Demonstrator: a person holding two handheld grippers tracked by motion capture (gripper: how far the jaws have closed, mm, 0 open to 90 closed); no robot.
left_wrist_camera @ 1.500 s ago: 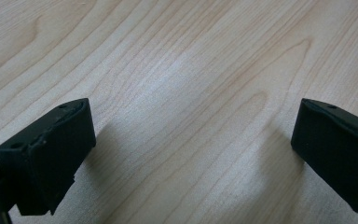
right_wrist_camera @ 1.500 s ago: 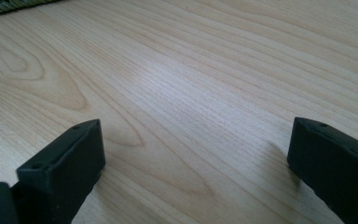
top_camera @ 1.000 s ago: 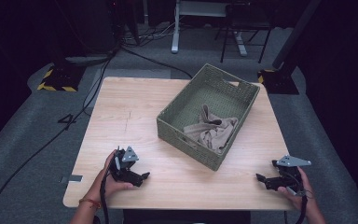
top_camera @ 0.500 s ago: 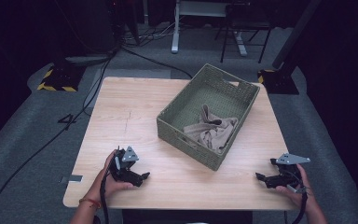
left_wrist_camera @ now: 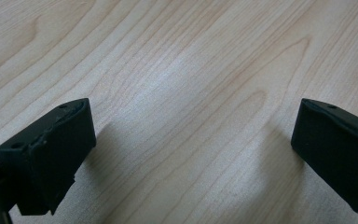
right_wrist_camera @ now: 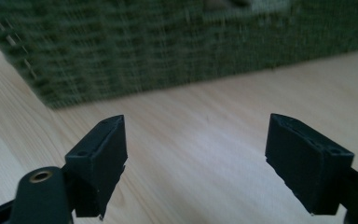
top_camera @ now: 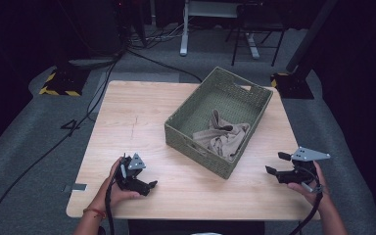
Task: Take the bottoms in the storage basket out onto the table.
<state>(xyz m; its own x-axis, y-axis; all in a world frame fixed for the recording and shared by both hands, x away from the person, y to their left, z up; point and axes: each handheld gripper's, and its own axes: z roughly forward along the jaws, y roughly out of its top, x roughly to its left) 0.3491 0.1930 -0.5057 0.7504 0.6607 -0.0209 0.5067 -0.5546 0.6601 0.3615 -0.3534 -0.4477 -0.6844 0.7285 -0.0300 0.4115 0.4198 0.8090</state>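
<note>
Since earlier frame: right gripper [top_camera: 277,169] lifted off table edge, jaws just closing some, nothing btwn. L to R: left gripper [top_camera: 149,184] resting on table [top_camera: 127,112], jaws wide, empty. Beige cloth [top_camera: 223,139] in green basket [top_camera: 188,142], untouched. Work barely begun; reach + grasp left.

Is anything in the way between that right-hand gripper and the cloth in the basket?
Yes: the near wall of the green woven basket stands between the right gripper and the beige cloth inside; bare table otherwise.
</note>
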